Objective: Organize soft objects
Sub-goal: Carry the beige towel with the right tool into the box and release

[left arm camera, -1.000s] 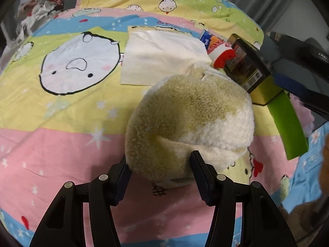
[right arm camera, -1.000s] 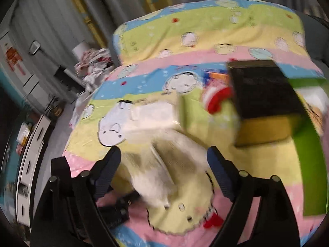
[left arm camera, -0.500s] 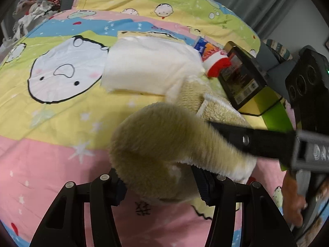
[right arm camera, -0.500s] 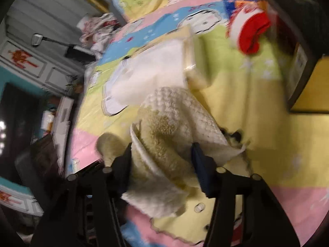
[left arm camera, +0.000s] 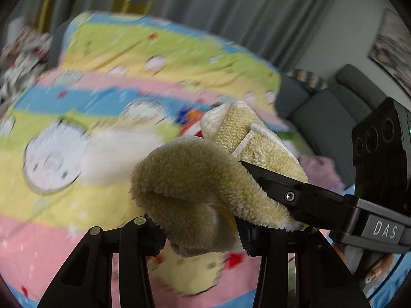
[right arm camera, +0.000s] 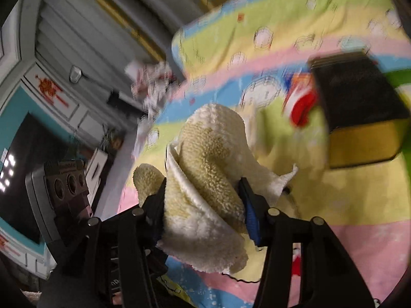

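Note:
A fluffy cream-and-tan plush cloth [left arm camera: 195,179] is held up above the colourful cartoon bedspread [left arm camera: 51,205]. My left gripper [left arm camera: 200,231] is shut on its lower fold. My right gripper [right arm camera: 203,205] is shut on the other end of the same cloth [right arm camera: 205,169]; its black finger [left arm camera: 295,195] shows from the right in the left wrist view. A white folded cloth [left arm camera: 115,151] lies blurred on the bedspread behind.
A black-and-yellow box [right arm camera: 359,107] and a red-and-white item [right arm camera: 303,102] lie on the bed [right arm camera: 334,192] to the right. A grey sofa [left arm camera: 321,113] stands beyond the bed. A heap of clothes [right arm camera: 151,82] lies at the bed's far left edge.
Both grippers have lifted the plush cloth off the bedspread. The right gripper, open a second ago, has shut on the cloth. Both views now tilt up toward the room.

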### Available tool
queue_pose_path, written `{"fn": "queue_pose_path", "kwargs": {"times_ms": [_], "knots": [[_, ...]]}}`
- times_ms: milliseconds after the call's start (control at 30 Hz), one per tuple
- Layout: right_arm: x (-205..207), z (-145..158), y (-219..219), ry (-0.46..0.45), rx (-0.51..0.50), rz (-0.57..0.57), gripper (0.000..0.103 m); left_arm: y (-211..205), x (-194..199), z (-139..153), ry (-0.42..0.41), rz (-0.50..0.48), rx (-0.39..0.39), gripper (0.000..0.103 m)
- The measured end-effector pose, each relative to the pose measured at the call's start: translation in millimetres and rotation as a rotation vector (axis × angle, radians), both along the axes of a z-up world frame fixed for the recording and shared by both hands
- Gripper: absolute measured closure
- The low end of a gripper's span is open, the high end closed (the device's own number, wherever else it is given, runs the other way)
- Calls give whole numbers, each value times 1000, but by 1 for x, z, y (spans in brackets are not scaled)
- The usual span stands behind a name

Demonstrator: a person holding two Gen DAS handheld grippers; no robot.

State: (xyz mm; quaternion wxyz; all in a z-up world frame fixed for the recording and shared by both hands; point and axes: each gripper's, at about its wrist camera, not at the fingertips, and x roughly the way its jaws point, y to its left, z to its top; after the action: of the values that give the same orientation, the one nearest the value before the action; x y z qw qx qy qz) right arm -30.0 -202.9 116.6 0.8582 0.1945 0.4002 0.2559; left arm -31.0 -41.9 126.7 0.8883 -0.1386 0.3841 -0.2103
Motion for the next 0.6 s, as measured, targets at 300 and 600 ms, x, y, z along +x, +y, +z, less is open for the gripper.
{"fn": "queue_pose_path", "kwargs": {"times_ms": [300,600], "knots": [[-16,63,-122,-194,22,-368,52,-132,37,64,-166,-218,-12,57],[-7,49,-214,-234,-4,-668,52,-236,82,46,-165,-363,-43,57]]}}
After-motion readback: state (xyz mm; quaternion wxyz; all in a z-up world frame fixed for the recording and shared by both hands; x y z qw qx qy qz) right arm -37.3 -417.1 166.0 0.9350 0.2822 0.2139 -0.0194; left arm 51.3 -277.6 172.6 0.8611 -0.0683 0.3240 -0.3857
